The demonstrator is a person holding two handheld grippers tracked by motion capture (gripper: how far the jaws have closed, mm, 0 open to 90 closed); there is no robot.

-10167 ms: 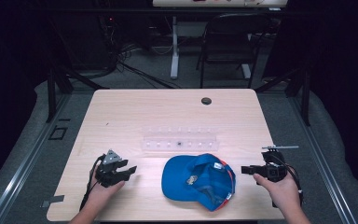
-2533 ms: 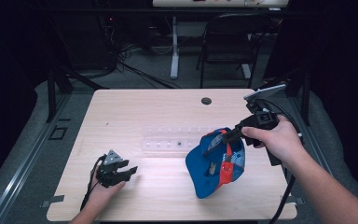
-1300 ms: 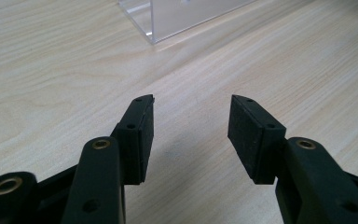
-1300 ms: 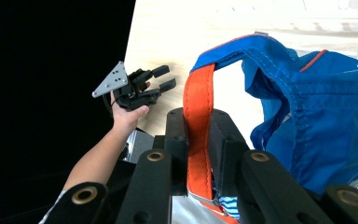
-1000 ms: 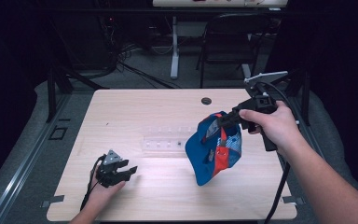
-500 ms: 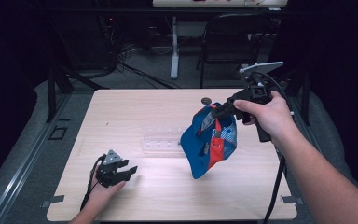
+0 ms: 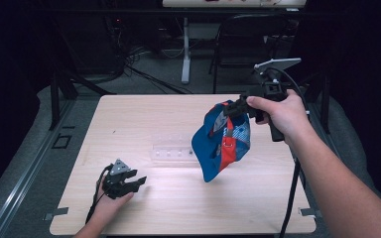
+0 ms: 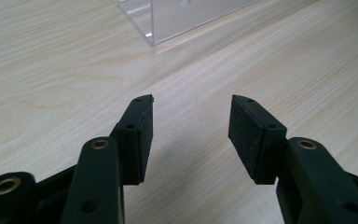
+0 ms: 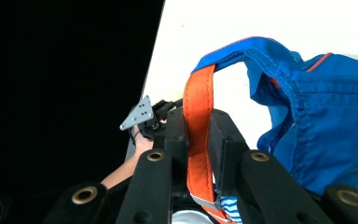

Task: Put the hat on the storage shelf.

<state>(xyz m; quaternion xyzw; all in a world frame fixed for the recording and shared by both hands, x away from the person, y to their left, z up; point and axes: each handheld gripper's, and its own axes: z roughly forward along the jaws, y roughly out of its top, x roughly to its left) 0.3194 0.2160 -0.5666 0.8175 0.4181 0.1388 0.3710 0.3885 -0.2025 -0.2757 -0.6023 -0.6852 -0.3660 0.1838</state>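
Note:
A blue cap [image 7: 222, 144] with red trim hangs in the air above the right half of the table, brim pointing down. My right gripper [image 7: 233, 107] is shut on the cap's orange back strap [image 9: 197, 126], which runs between the two pads. The cap's blue crown [image 9: 317, 121] hangs to the right of the jaws in the right gripper view. My left gripper [image 7: 138, 182] rests on the table near the front left, open, with nothing between its pads [image 8: 256, 135]. The left gripper [image 9: 144, 114] also appears far off in the right gripper view.
A clear plastic rack [image 7: 171, 151] lies at the middle of the wooden table [image 7: 139, 124], just left of the hanging cap, and its corner [image 8: 154, 23] shows ahead of the left jaws. A chair [image 7: 238, 49] and desk legs stand beyond the far edge.
The right hand has lifted the cap off the table and carried it up and toward the far right. The left gripper has stayed in place.

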